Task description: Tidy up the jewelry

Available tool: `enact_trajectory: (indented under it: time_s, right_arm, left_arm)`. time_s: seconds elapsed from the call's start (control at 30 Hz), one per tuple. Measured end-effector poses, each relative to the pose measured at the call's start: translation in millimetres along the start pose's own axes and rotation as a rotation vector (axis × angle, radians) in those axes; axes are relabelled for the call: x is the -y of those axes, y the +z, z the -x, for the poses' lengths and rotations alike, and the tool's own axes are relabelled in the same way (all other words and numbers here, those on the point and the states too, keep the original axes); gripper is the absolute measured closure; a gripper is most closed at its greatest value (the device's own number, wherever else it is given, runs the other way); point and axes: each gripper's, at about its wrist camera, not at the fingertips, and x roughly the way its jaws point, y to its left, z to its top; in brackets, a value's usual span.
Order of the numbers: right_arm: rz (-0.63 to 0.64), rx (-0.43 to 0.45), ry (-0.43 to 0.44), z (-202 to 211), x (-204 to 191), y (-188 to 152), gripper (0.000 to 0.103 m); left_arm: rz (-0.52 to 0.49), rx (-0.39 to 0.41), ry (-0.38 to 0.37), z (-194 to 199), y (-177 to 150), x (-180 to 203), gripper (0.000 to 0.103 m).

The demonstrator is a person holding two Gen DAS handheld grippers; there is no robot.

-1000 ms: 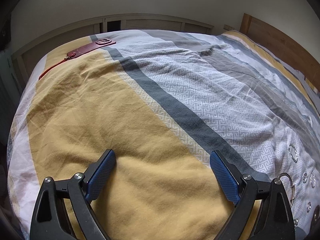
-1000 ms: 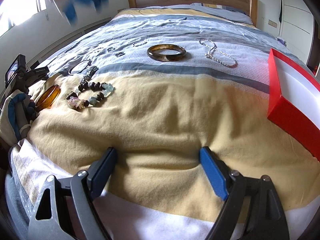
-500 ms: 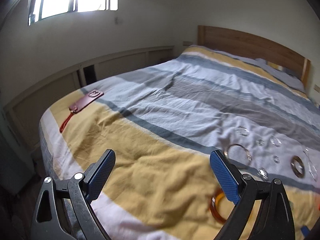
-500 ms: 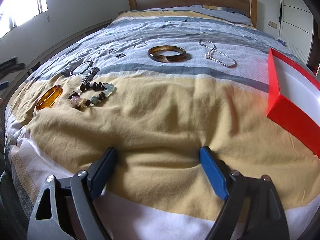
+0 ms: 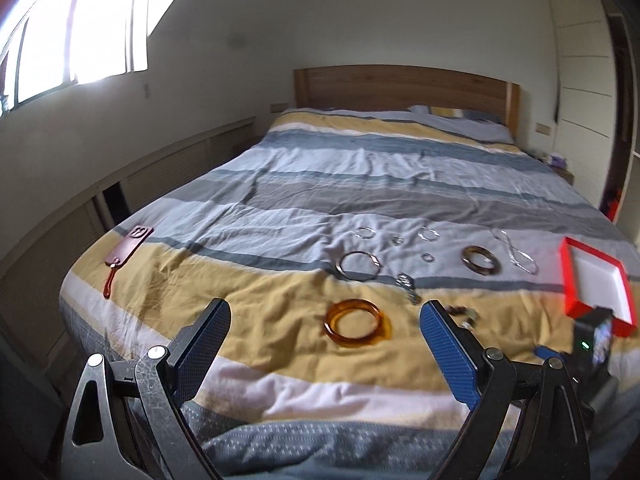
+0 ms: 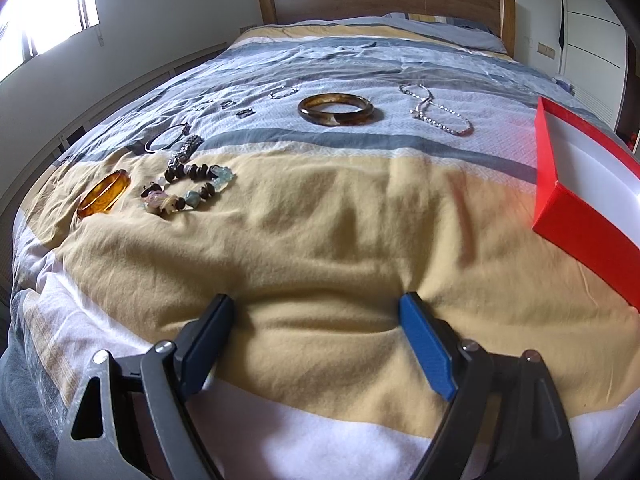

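Observation:
Jewelry lies spread on a striped bed. An amber bangle sits on the yellow stripe, just beyond my open left gripper. Beside it lie a beaded bracelet, a thin silver bangle, a dark brown bangle and a pearl necklace. Several small rings lie further back. A red box with a white inside stands at the right. My right gripper rests open low on the yellow stripe, holding nothing.
A red phone case with a strap lies at the bed's left edge. The wooden headboard stands at the far end, white cupboards at the right. In the left wrist view the other gripper's body shows at lower right.
The left gripper has swung from facing the bed's left side to facing the headboard, bringing the jewelry and red box into its view. The right gripper has barely moved.

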Motion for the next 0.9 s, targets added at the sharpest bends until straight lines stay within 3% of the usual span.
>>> enact_trajectory:
  time_s: [0.27, 0.63, 0.9]
  right_arm:
    - [0.000, 0.001, -0.002, 0, -1, 0, 0.019]
    - [0.002, 0.006, -0.002, 2, -4, 1, 0.019]
    - [0.001, 0.006, -0.002, 1, -4, 0, 0.019]
  left_arm:
    - [-0.139, -0.007, -0.194, 73, -15, 40, 0.007]
    - [-0.286, -0.059, -0.409, 128, -28, 83, 0.006]
    - [-0.390, -0.094, -0.483, 146, -35, 112, 0.006]
